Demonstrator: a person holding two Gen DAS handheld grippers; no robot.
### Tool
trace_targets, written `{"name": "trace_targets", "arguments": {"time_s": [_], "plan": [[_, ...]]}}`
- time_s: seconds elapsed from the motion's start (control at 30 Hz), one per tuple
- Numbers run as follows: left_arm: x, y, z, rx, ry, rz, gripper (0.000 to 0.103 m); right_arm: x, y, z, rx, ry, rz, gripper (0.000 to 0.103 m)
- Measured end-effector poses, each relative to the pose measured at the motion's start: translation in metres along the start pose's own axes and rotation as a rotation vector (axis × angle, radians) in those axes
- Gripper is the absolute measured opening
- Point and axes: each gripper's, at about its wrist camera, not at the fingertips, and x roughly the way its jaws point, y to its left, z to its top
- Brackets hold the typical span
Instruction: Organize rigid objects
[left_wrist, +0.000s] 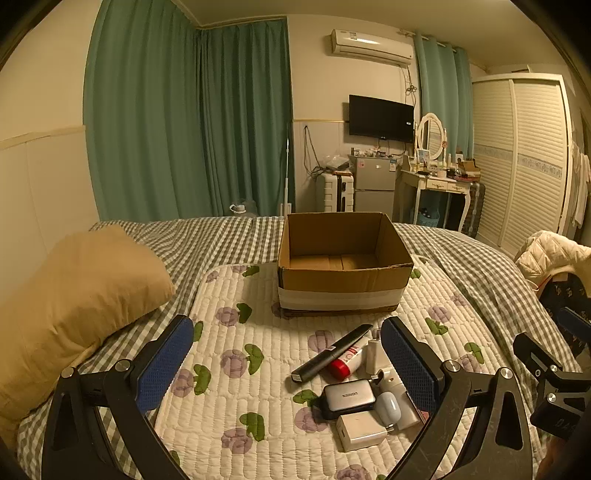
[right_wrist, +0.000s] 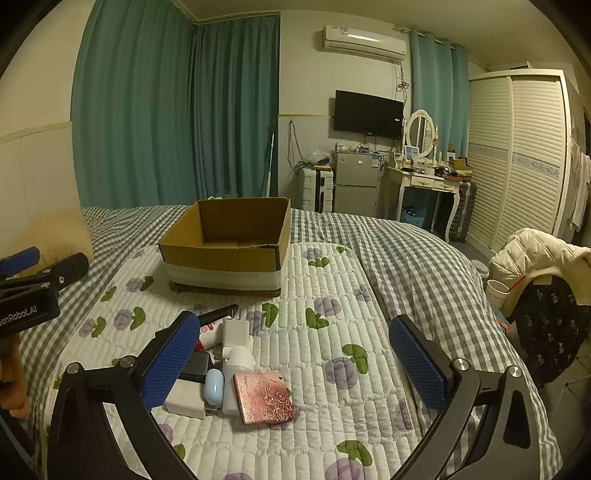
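Note:
An empty cardboard box (left_wrist: 343, 258) stands on the flowered quilt; it also shows in the right wrist view (right_wrist: 229, 243). In front of it lies a pile of small objects: a black remote (left_wrist: 332, 352), a red-and-white tube (left_wrist: 347, 362), a grey UGREEN charger (left_wrist: 347, 395), a white charger (left_wrist: 360, 430), a light-blue earbud case (left_wrist: 388, 406). The right wrist view shows a pink rose-patterned case (right_wrist: 264, 397), a white bottle (right_wrist: 236, 373) and a white plug (right_wrist: 236, 330). My left gripper (left_wrist: 288, 365) is open above the quilt, left of the pile. My right gripper (right_wrist: 295, 358) is open, the pile by its left finger.
A tan pillow (left_wrist: 74, 302) lies at the left on the checked bedspread (right_wrist: 424, 266). A chair with a cream jacket (right_wrist: 535, 254) and dark bag stands at the bed's right edge. A fridge, dressing table and wardrobe stand beyond the bed.

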Motion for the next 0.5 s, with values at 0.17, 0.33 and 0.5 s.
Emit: {"name": "trace_targets", "arguments": {"time_s": [0.17, 0.33, 0.5], "plan": [[-0.0004, 0.0017, -0.0002, -0.002, -0.002, 0.002, 0.103, -0.0022, -0.0004, 0.0006, 0.001, -0.004, 0.007, 0.103], [0.0007, 0.0034, -0.0001, -0.004, -0.002, 0.005, 0.103, -0.0040, -0.0001, 0.0008, -0.002, -0.007, 0.002, 0.103], [-0.0017, 0.0053, 0.0008, -0.005, -0.019, 0.015, 0.103, -0.0039, 0.0002, 0.0006, 0.000, -0.008, 0.002, 0.103]]}}
